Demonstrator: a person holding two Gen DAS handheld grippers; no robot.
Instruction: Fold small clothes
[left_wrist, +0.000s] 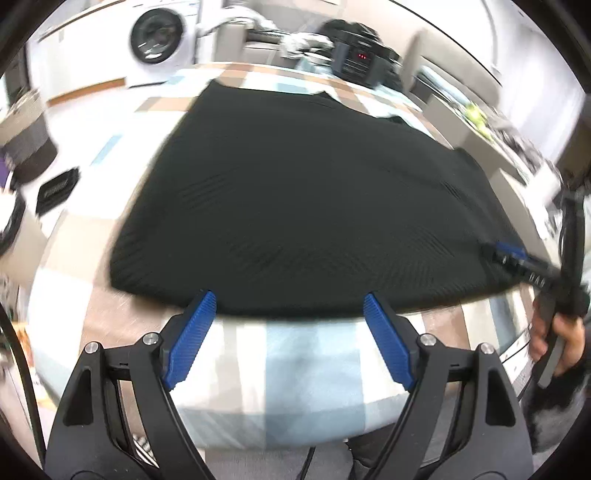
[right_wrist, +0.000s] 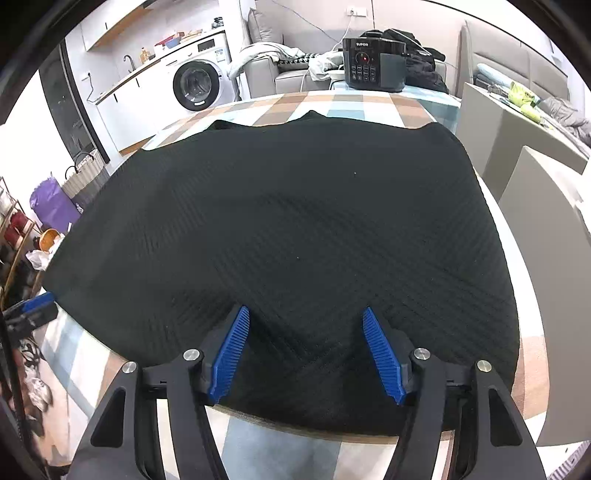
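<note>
Black ribbed cloth (right_wrist: 288, 236) lies spread flat over the checked tabletop (left_wrist: 306, 365), reaching its near edge. Your left gripper (left_wrist: 289, 301) gapes empty at that edge; your right gripper (right_wrist: 306, 317) hangs wide over the cloth, gripping nothing.

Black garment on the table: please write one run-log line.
black garment: flat on checked tablecloth | left gripper: open, near edge | right gripper: open, over garment

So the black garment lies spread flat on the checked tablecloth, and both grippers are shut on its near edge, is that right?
Not quite. The black garment does lie spread on the checked tablecloth, but both grippers are open. The right gripper is over the near hem in the right wrist view; the left gripper is at the near edge in the left wrist view.
</note>
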